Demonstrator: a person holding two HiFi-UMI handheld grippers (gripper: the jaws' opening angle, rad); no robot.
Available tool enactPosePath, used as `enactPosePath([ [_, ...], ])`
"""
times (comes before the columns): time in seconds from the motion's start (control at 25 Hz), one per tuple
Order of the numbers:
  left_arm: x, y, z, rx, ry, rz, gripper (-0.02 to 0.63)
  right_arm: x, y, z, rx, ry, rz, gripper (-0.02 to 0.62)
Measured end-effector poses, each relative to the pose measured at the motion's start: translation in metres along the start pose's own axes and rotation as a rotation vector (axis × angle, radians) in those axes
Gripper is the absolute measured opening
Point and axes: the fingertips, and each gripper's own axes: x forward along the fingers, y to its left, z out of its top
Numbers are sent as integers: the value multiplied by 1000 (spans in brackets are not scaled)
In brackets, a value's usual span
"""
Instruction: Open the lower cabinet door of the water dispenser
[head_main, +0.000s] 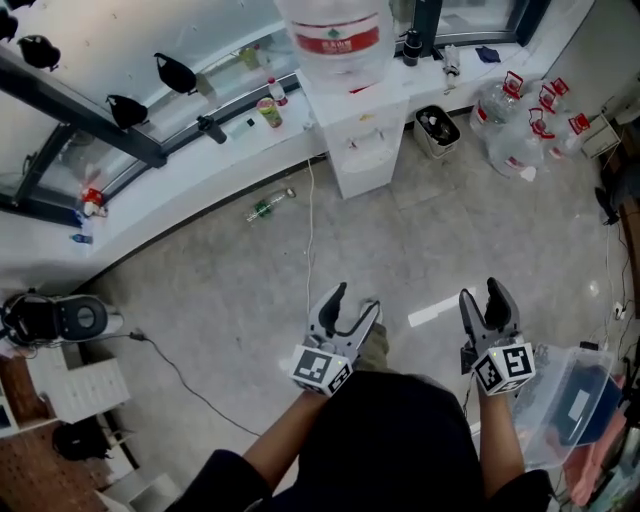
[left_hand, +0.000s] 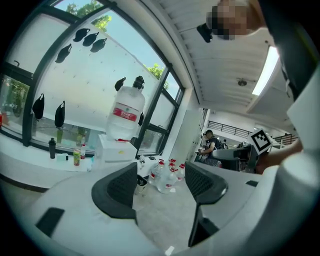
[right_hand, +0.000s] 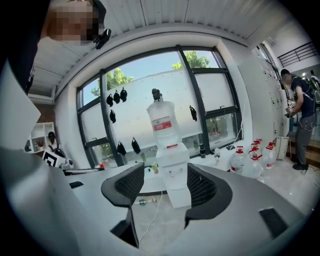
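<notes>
We see a grey floor. At the far side, the white water dispenser stands on it, right against a long white ledge. Just to its right sits a small bin, and farther right a group of big water jugs. A green bottle lies on its side left of the dispenser. A thin white cord runs across the floor toward us.

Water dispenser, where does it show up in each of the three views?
Head view: water dispenser at the top edge, centre.
Left gripper view: water dispenser left of centre, above the left-hand jaw.
Right gripper view: water dispenser dead centre, seen between the jaws.
Shared landmark: spare bottles with red caps, standing to its right.
</notes>
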Motion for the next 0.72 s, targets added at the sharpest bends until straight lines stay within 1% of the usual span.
enactPosePath([
  [0.12,20,21,18,4,-12,-8,276,25,0,22,5,-21,0,236],
  [0.28,37,43,39,10,-39,5,276,49,-2,34,-13,-3,7,236],
  [0.52,57,64,46,-11,-37,44,276,78,-18,38,-17,10,15,236],
  [0.72,78,65,51,-14,-47,82,276,108,-36,49,-21,11,64,236],
])
